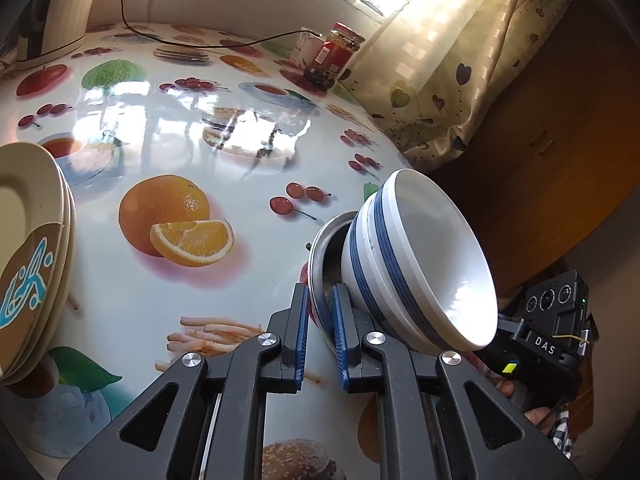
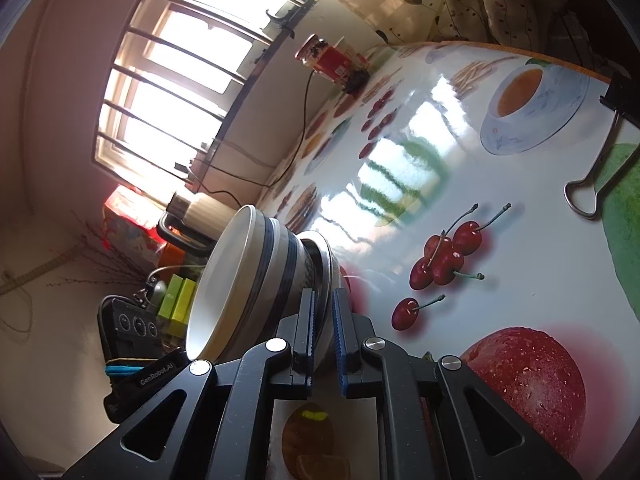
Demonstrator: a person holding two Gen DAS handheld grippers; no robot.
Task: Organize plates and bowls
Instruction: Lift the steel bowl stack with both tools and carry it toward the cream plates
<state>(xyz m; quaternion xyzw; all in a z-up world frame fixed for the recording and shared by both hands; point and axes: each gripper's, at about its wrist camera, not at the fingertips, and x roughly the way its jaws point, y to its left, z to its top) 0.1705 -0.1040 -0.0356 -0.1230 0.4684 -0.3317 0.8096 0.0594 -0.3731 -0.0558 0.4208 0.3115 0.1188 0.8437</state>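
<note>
A steel bowl [image 1: 325, 256] holds stacked white bowls with blue stripes [image 1: 416, 256]. My left gripper [image 1: 321, 308] is shut on the steel bowl's rim, and the stack sits on the fruit-print table [image 1: 248, 128]. In the right wrist view my right gripper [image 2: 323, 312] is shut on the opposite rim of the same steel bowl [image 2: 326, 256], with the striped bowls [image 2: 248, 276] to its left. A stack of beige plates with a brown and blue pattern [image 1: 32, 248] stands at the left edge of the left wrist view.
A jar with a red label [image 1: 334, 56] stands at the table's far edge by the curtain [image 1: 448, 64]. A kettle [image 1: 60, 12] and a black cable [image 1: 224, 42] are at the back left. A binder clip [image 2: 600, 160] grips the table's right edge.
</note>
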